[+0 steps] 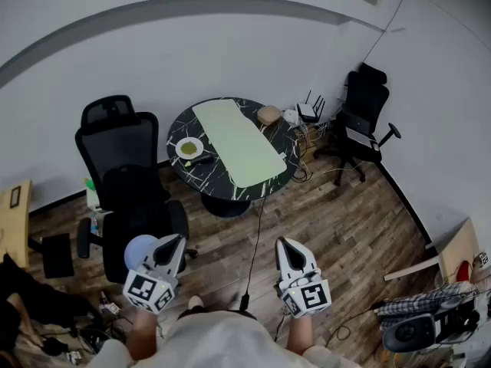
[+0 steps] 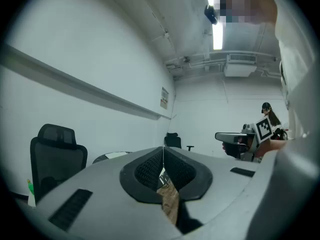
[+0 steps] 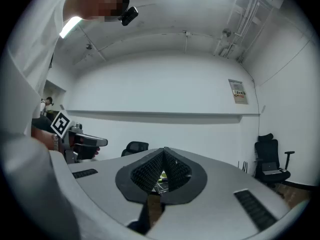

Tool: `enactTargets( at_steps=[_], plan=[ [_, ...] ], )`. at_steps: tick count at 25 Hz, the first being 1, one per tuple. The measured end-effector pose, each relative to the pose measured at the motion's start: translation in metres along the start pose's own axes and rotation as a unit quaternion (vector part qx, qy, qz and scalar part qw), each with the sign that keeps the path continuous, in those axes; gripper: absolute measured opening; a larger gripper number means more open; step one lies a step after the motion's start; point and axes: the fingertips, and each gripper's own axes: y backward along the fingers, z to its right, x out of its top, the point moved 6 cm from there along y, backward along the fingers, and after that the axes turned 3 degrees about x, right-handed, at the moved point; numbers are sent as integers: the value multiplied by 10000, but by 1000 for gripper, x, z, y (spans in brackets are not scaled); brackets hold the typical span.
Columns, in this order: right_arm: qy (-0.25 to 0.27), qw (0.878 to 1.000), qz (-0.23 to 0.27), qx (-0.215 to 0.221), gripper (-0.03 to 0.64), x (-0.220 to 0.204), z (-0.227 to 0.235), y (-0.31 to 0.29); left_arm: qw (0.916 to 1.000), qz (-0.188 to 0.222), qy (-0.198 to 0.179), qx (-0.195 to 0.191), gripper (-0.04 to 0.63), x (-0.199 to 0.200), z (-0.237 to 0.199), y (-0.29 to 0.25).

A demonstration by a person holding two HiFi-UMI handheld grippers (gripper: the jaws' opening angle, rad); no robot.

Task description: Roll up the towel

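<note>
My left gripper [image 1: 176, 241] and right gripper [image 1: 282, 243] are both clenched empty, held level, with the towel [image 1: 238, 142] lying flat on the desk [image 1: 178, 124] well ahead of them. Closing in, I could trip on the cable [image 1: 255, 244] running between them or clip the chair [image 1: 126, 176] ahead of the left one; uneven grips would roll the towel crooked.

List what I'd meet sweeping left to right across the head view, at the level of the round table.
Black office chair → white plate → light green towel → white router → second black chair.
</note>
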Motion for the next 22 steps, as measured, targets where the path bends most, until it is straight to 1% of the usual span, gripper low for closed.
enactTargets(
  at_steps=[14, 16, 18, 20, 22],
  plan=[
    [-49, 10000, -37, 26, -9, -1, 2, -2, 10000, -57, -31, 26, 5, 1, 0, -2],
    [-113, 9999, -51, 80, -9, -1, 2, -3, 10000, -60, -24, 24, 5, 2, 0, -2],
    [-126, 9997, -34, 222, -9, -1, -2, -4, 10000, -60, -16, 20, 5, 1, 0, -1],
    [62, 9994, 3, 330, -9, 0, -8, -5, 10000, -69, -22, 20, 5, -1, 0, -2],
    [294, 9991, 36, 291, -8, 1, -11, -5, 10000, -82, -41, 16, 5, -1, 1, -3]
  ],
)
